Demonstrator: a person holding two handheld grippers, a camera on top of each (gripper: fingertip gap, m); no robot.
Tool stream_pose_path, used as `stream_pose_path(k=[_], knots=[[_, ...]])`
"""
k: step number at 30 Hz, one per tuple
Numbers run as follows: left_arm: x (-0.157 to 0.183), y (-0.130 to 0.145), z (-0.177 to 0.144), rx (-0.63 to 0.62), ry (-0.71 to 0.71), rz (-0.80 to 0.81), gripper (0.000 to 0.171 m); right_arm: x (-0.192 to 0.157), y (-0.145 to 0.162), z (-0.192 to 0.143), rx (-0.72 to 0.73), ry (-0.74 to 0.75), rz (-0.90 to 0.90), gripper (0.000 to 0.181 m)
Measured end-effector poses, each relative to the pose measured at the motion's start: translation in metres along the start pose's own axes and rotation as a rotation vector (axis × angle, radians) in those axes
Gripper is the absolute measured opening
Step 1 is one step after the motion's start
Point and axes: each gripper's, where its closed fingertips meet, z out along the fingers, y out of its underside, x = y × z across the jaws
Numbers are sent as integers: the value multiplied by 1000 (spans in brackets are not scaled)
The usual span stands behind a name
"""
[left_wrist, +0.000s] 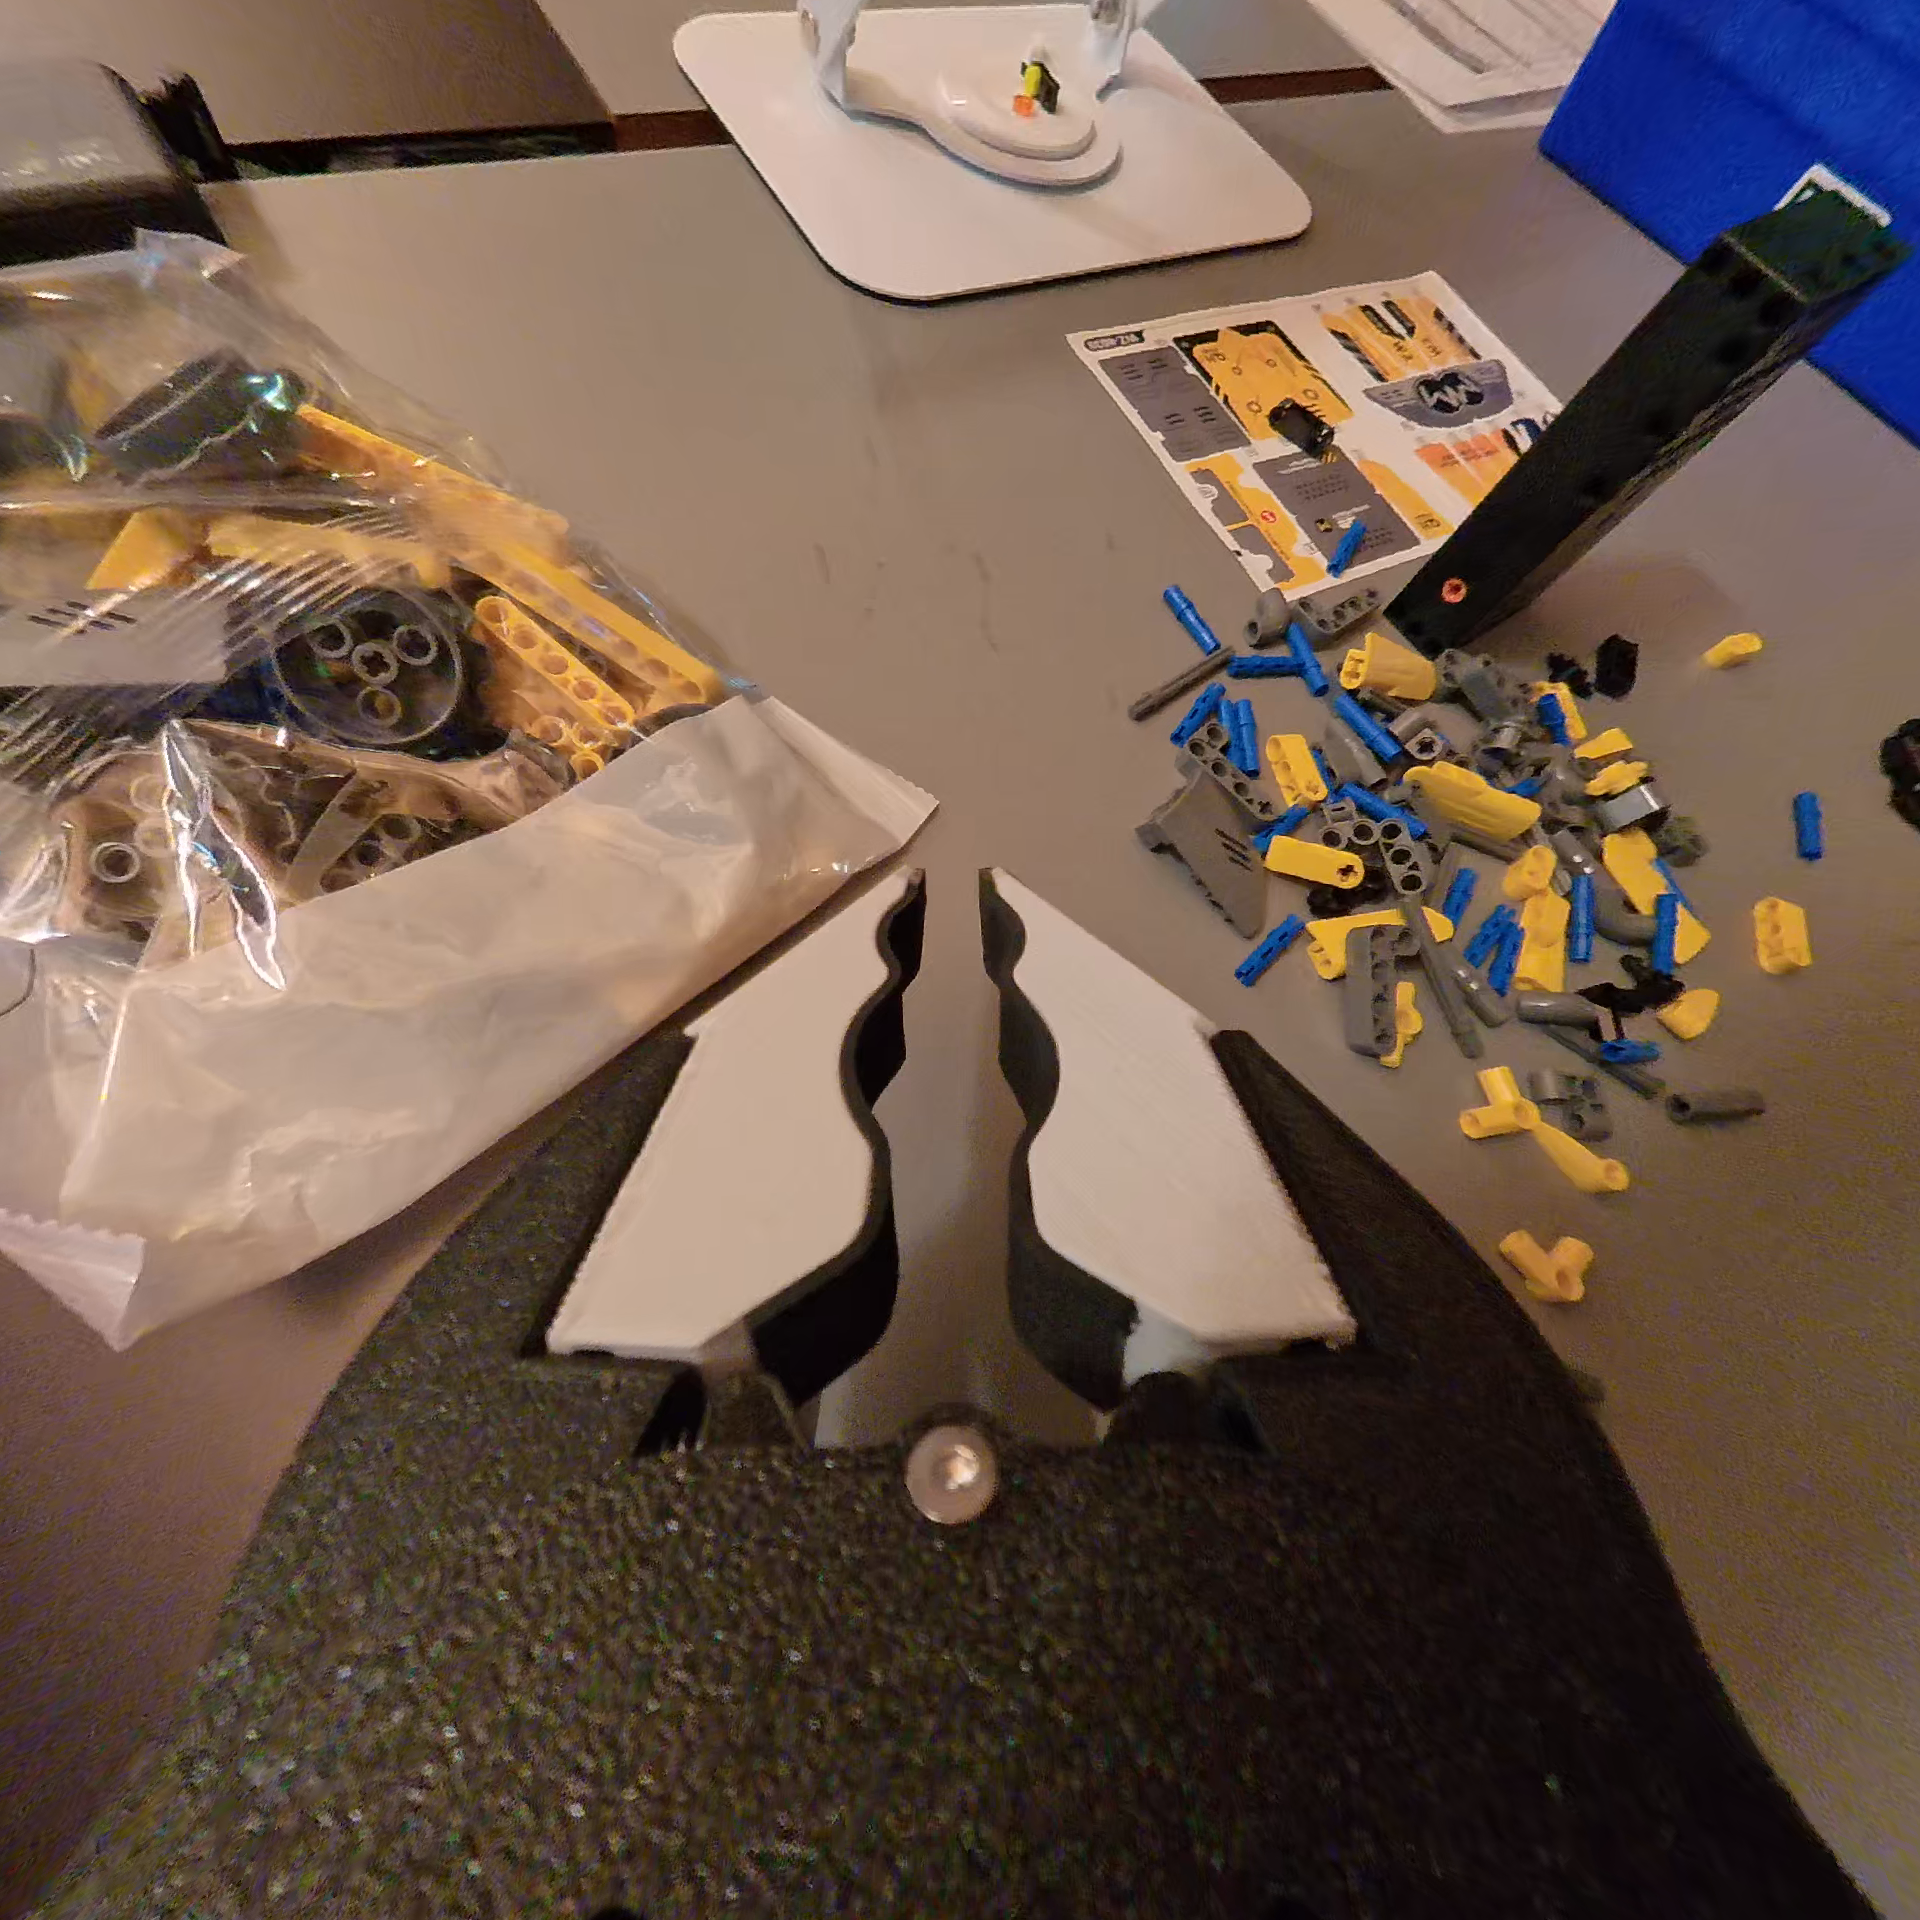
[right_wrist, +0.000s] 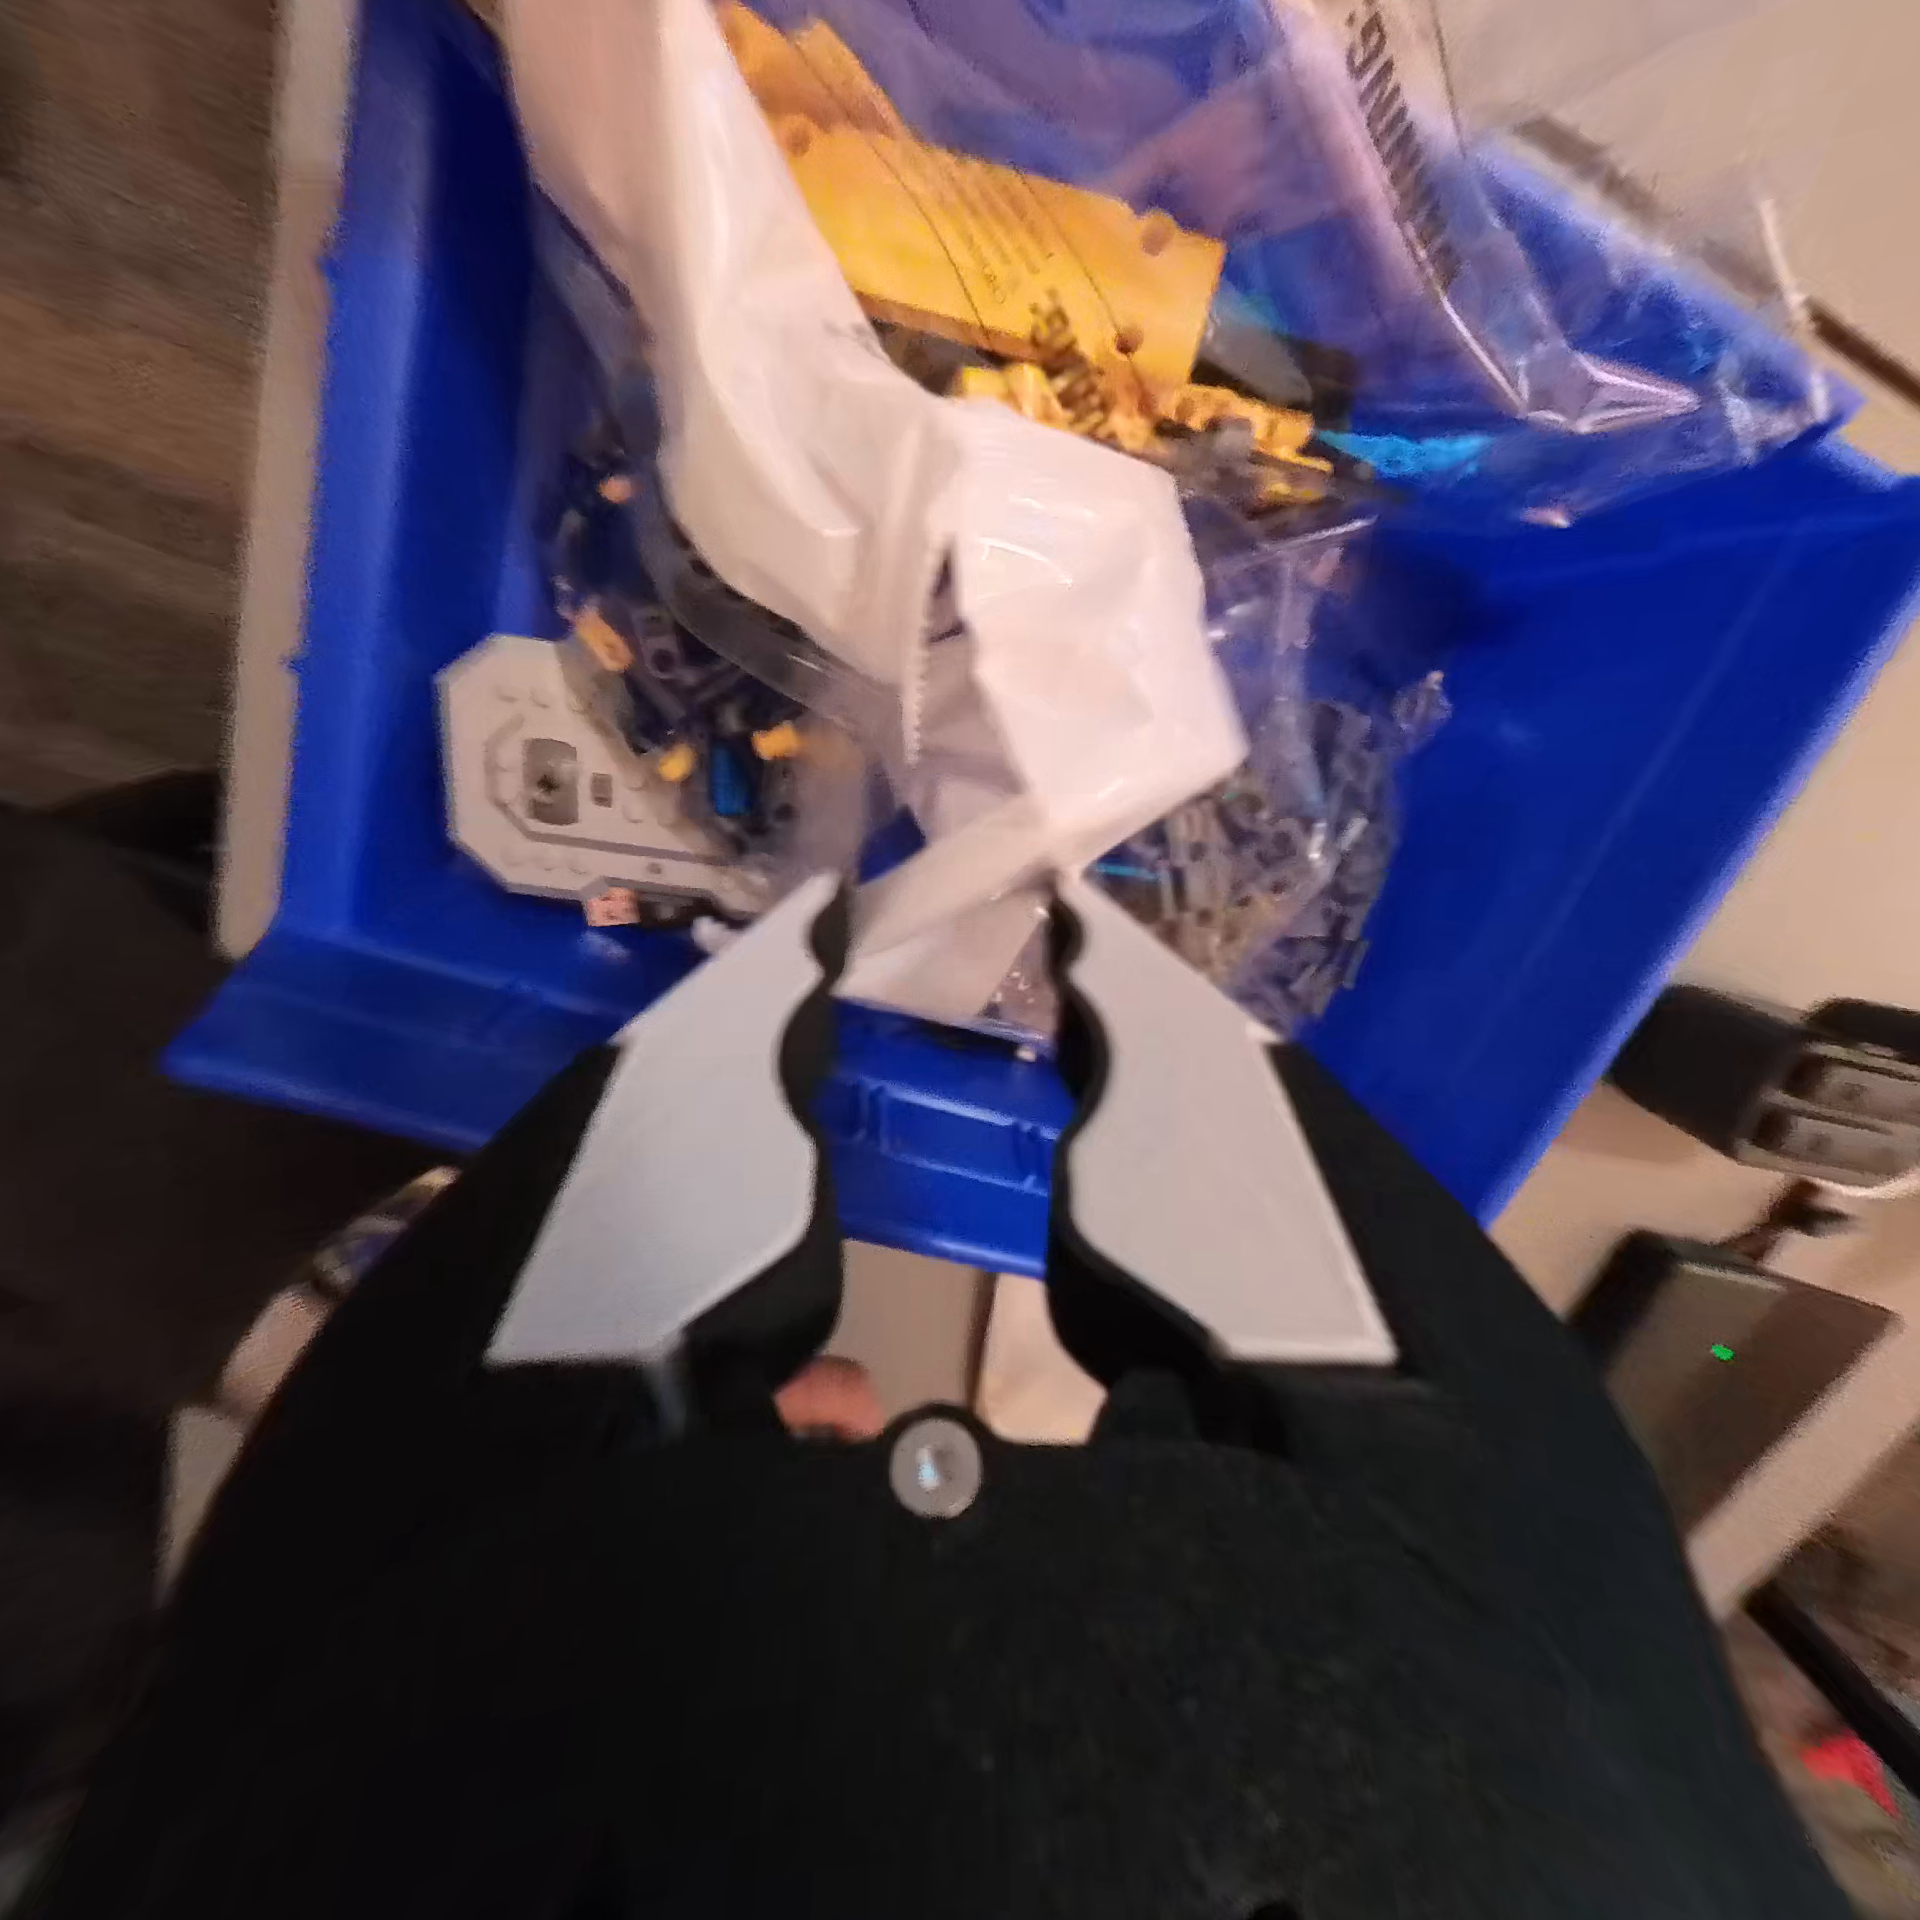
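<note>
In the left wrist view my left gripper (left_wrist: 951, 878) hovers over a grey table (left_wrist: 831, 468), its jaws a narrow gap apart with nothing between them. Its left finger lies just beside the white edge of a plastic bag (left_wrist: 343, 727) of yellow, grey and black building parts. A pile of loose blue, yellow and grey parts (left_wrist: 1455, 831) lies to the right. In the blurred right wrist view my right gripper (right_wrist: 951, 899) is open over a blue bin (right_wrist: 416, 520), with a flap of a white plastic bag (right_wrist: 1039, 644) between its fingers.
A sticker sheet (left_wrist: 1299, 416), a leaning long black block (left_wrist: 1642, 447), the blue bin (left_wrist: 1745, 125) and a white stand base (left_wrist: 987, 197) lie beyond the pile. The bin holds a pale grey unit (right_wrist: 540, 790), yellow parts (right_wrist: 997, 239) and clear bags (right_wrist: 1558, 260). There is about 30 cm between the tips of the two grippers. My right tips are about 45 cm from the leaning long black block (left_wrist: 1642, 447), my left tips only 20 cm.
</note>
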Motion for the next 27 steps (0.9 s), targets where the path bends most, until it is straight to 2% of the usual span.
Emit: stream_pose_path(k=[2, 4, 9, 15, 18, 20, 23, 25, 27], knots=[[1, -1, -1, 6, 1, 2, 9, 14, -8, -21, 48, 23, 7, 13], [1, -2, -1, 9, 1, 6, 9, 42, -11, -52, 101, 147, -14, 0], [2, 0, 0, -3, 2, 10, 9, 96, 7, -127, 262, 229, 143, 0], [1, 1, 1, -11, -6, 12, 9, 143, 47, -205, 502, 209, 398, 0], [0, 2, 2, -18, -13, 14, 9, 168, 76, -244, 542, 401, 393, 0], [0, 2, 2, -18, -16, 13, 9, 172, 89, -267, 594, 507, 363, 0], [2, 3, 3, -20, -2, -1, 9, 166, 116, -265, 553, 628, 315, 0], [5, 4, 4, -30, 22, -7, 9, 155, 140, -231, 431, 643, 288, 0], [11, 5, 5, -37, 49, 3, 9, 137, 168, -180, 286, 603, 275, 0]])
